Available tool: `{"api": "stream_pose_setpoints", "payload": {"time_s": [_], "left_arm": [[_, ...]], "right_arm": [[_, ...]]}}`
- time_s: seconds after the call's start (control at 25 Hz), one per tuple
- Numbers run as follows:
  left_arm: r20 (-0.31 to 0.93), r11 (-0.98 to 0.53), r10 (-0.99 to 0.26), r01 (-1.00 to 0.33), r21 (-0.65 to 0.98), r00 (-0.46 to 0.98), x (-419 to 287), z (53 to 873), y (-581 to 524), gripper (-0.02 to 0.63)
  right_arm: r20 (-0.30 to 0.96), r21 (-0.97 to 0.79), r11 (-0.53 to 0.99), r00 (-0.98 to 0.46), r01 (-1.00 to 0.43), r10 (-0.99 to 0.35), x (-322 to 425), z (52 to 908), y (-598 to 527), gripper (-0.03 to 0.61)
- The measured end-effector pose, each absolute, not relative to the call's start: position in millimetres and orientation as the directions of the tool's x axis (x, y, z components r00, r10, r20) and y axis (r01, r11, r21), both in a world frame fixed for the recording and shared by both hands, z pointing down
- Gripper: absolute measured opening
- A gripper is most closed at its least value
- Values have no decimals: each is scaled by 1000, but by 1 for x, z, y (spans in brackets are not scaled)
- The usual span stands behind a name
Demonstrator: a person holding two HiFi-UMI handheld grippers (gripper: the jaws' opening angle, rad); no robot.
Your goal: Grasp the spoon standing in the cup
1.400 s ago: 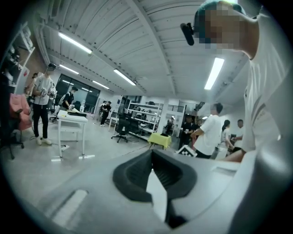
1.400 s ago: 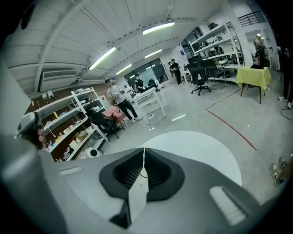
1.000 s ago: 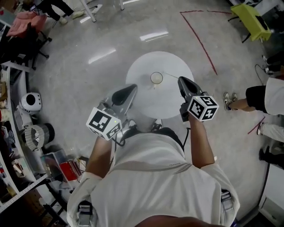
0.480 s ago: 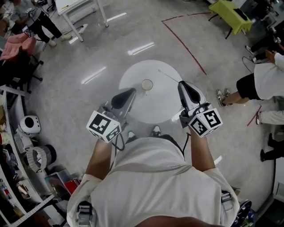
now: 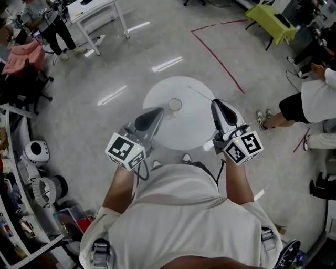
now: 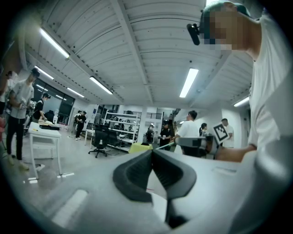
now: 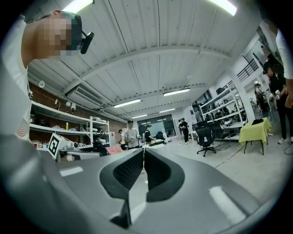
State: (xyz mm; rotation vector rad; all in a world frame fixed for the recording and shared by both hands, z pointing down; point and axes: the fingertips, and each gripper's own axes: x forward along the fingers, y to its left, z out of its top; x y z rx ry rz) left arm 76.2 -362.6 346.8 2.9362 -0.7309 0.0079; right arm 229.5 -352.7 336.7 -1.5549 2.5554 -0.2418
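Note:
A small white cup (image 5: 175,105) stands near the middle of a round white table (image 5: 194,126) in the head view. The spoon in it is too small to make out. A thin pale stick (image 5: 200,93) lies on the table to the cup's right. My left gripper (image 5: 159,110) hovers just left of the cup with its jaws together and nothing between them. My right gripper (image 5: 215,102) hangs over the table's right side, also shut and empty. Both point level out into the room, so the left gripper (image 6: 152,153) and the right gripper (image 7: 143,151) show no cup in their own views.
A person (image 5: 310,102) stands at the right of the table. A red tape line (image 5: 220,55) runs across the floor behind it. A yellow-green seat (image 5: 273,21) and a white desk (image 5: 97,8) stand farther off. Cluttered shelves and a white round device (image 5: 35,152) line the left.
Both grippers have risen toward the head camera, the right one more, and it has rolled a little. The cup now shows closer to the left gripper's tip. The jaws stayed shut.

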Motion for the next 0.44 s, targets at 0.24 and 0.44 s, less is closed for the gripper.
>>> {"api": "stream_pose_setpoints", "payload": {"time_s": [0.24, 0.44], "left_arm": [[28, -877, -470, -470, 102, 882, 73, 346, -360, 2], [27, -874, -474, -474, 105, 880, 71, 347, -360, 2]], "right_arm": [[-34, -220, 464, -469, -858, -883, 223, 339, -353, 12], [-34, -222, 473, -478, -852, -877, 221, 341, -353, 12]]}}
